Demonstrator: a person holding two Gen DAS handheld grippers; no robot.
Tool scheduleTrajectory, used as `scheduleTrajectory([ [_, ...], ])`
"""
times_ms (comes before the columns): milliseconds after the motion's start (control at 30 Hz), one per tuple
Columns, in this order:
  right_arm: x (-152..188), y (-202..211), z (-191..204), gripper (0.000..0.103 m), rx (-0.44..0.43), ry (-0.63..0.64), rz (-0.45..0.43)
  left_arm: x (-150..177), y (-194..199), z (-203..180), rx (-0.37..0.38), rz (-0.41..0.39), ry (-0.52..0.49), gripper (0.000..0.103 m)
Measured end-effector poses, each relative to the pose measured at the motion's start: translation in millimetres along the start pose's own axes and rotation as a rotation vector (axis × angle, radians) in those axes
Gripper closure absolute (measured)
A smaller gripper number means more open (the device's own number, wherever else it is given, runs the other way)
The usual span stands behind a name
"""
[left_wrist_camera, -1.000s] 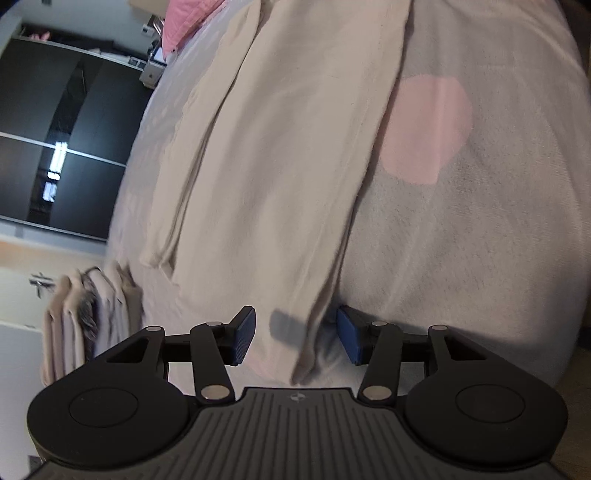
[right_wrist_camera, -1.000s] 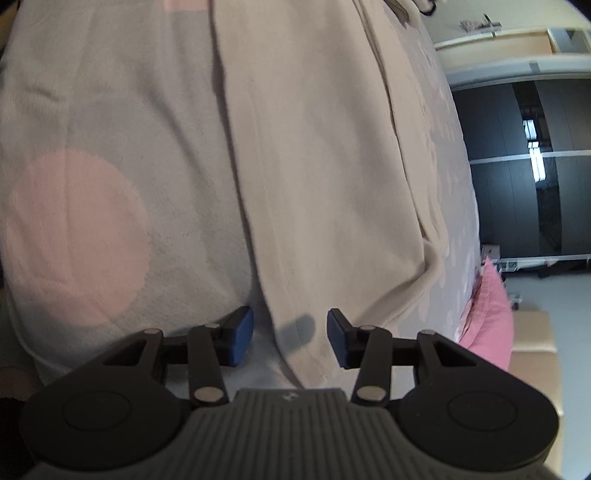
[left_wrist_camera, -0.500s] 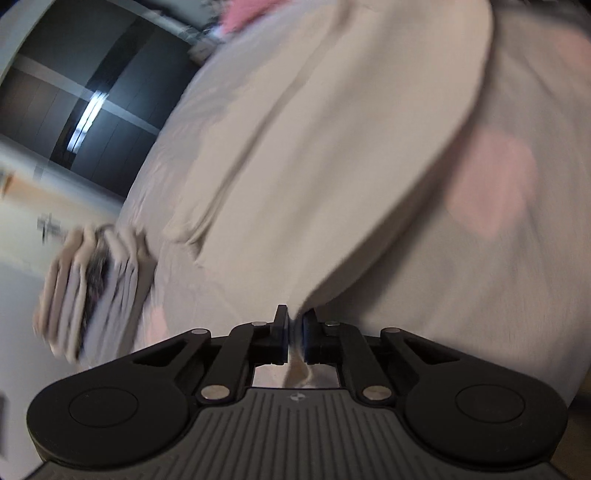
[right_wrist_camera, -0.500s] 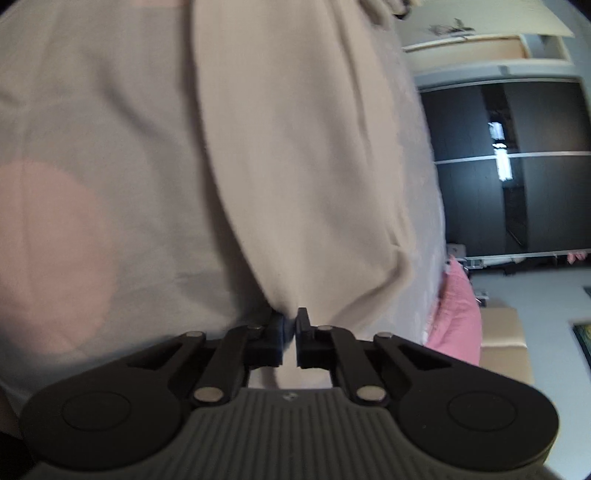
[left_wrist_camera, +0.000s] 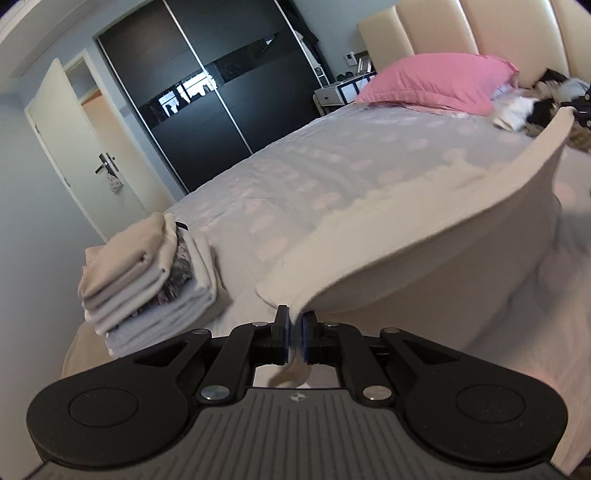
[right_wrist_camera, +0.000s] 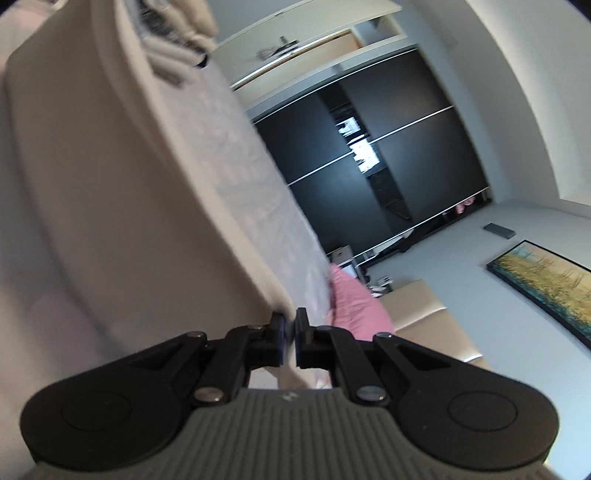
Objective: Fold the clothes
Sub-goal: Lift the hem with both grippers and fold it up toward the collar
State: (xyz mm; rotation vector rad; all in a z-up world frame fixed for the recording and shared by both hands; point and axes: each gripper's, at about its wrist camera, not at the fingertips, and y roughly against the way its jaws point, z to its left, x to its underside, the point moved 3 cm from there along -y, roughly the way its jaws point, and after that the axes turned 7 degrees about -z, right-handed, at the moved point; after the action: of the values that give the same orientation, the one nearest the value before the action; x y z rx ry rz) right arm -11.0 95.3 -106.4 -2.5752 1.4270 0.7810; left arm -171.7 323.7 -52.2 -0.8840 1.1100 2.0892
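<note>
At the far left of your left wrist view, a white door (left_wrist_camera: pixel 70 155) stands ajar beside the dark sliding wardrobe (left_wrist_camera: pixel 207 99). Just below, a stack of folded clothes (left_wrist_camera: pixel 147 273) sits at the corner of the bed (left_wrist_camera: pixel 332 166), whose cover is pale with faint pink spots. Your left gripper (left_wrist_camera: pixel 294 328) is pinched tight on the edge of the cream garment (left_wrist_camera: pixel 424 236), with a scrap of the fabric poking out behind the 2 blue pads. From that grip the garment rises off the bed in a taut, curving sheet toward the upper right. Behind it a pink pillow (left_wrist_camera: pixel 436 85) rests against the padded headboard (left_wrist_camera: pixel 480 29), next to a loose heap of clothes (left_wrist_camera: pixel 532 107).

In your right wrist view the room appears rolled on its side. The cream garment (right_wrist_camera: pixel 110 177) fills the left half, and your right gripper (right_wrist_camera: pixel 290 339) is clamped shut on its edge. Right of the fingers lie the pink pillow (right_wrist_camera: pixel 351 306), the wardrobe (right_wrist_camera: pixel 388 166) and a framed painting (right_wrist_camera: pixel 546 280) on the wall.
</note>
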Motion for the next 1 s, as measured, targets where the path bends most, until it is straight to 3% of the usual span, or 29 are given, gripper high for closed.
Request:
scheduleTrajectory([
  [300, -27.9, -58.6, -42.6, 0.097, -0.051, -0.037, 0.019, -39.9, -80.3, 43.8, 0.031, 0.071, 0.074, 0.099],
  [667, -54.4, -218.7, -53.1, 0.098, -0.166, -0.105, 0.105, -59.8, -216.4, 66.7, 0.026, 0.179, 0.006, 0.099],
  [900, -43.5, -330.6, -15.1, 0.098, -0.283, -0.153, 0.22, -39.7, -315.9, 62.4, 0.08, 0.26, 0.044, 0.099],
  [1000, -28.6, -359.0, 9.4, 0.098, -0.334, -0.165, 0.274, -25.2, -345.4, 60.7, 0.096, 0.292, 0.09, 0.098],
])
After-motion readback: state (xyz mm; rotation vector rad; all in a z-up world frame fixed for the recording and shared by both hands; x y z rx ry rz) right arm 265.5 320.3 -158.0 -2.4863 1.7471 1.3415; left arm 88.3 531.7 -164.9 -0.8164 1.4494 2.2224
